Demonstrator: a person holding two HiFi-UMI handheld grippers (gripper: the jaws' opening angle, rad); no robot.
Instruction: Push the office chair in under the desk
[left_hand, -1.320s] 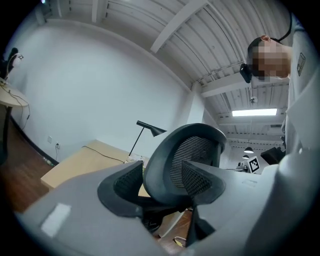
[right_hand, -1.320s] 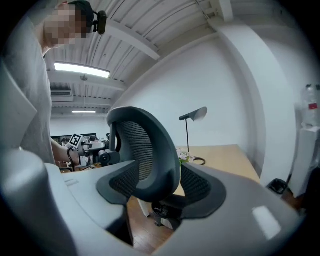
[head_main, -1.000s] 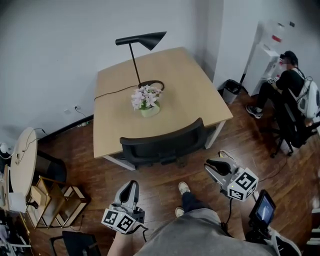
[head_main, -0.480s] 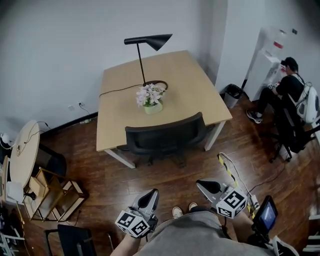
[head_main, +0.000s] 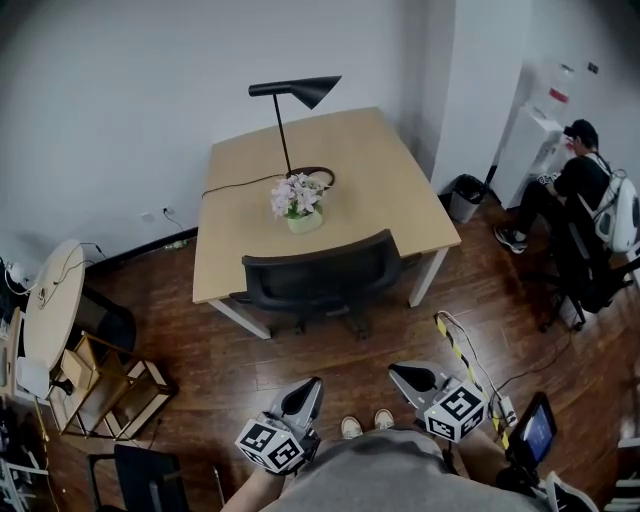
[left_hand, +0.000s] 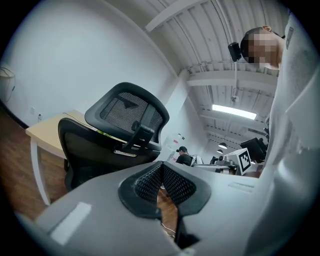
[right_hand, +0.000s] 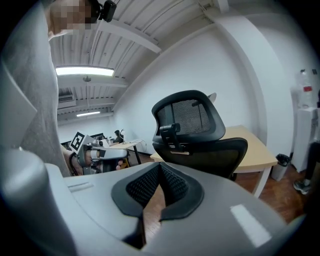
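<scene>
While we stood back, left gripper (head_main: 304, 394) and right gripper (head_main: 405, 376) both closed and empty, office chair (head_main: 318, 278) well ahead of both tips, untouched, backrest at the desk (head_main: 352, 150) edge.

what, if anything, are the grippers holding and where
Nothing: left gripper and right gripper are shut, empty, short of the black mesh office chair.

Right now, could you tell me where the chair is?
Head view, centre: the chair stands at the near edge of the desk, just below the flowers.
</scene>
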